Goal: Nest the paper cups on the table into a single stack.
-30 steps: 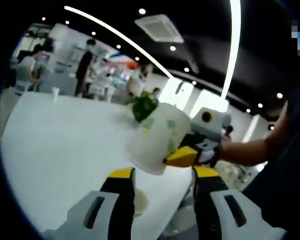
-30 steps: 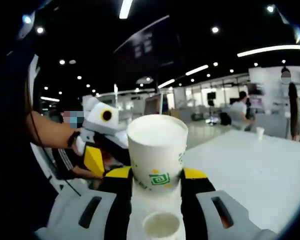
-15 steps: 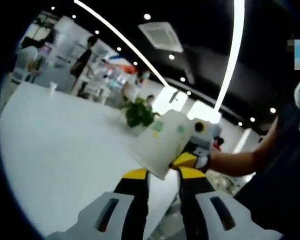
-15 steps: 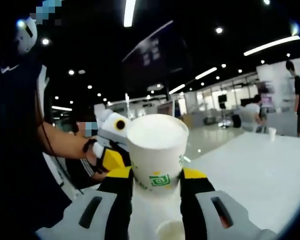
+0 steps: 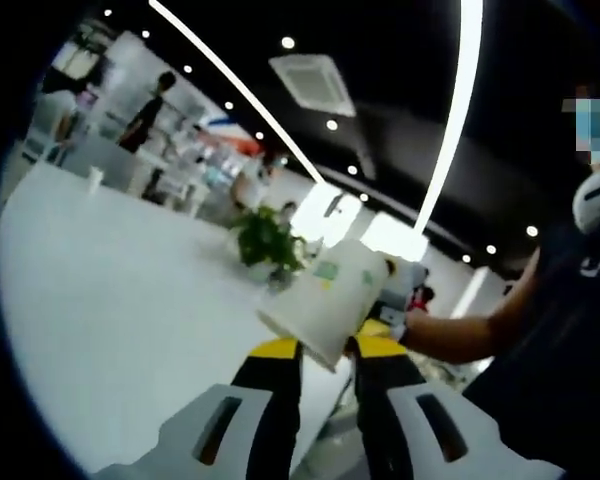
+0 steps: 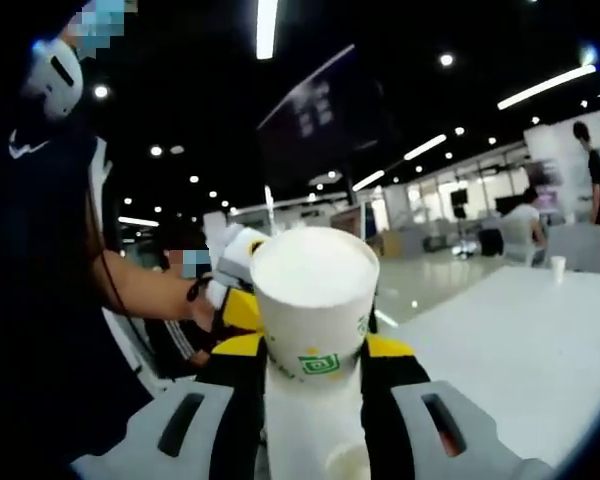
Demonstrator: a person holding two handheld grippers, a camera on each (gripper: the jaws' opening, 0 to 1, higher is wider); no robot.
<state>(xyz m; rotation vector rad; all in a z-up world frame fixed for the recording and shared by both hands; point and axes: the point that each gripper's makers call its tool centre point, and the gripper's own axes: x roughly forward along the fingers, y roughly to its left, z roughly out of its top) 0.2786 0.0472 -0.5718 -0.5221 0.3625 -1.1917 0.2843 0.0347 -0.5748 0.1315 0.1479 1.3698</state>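
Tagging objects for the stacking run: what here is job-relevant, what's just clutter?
Job:
- paper cup, gripped by the right gripper
- left gripper, fingers nearly closed
- white table
- second cup rim low between the right fingers

Clutter:
- potted plant
- distant small cup

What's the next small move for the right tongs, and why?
Probably lower the right tongs toward the table and line the held paper cup up over the other cup seen below it. The held cup is clamped upright, mouth up, well above the tabletop; the left tongs sit beside its base, gripping nothing clearly.
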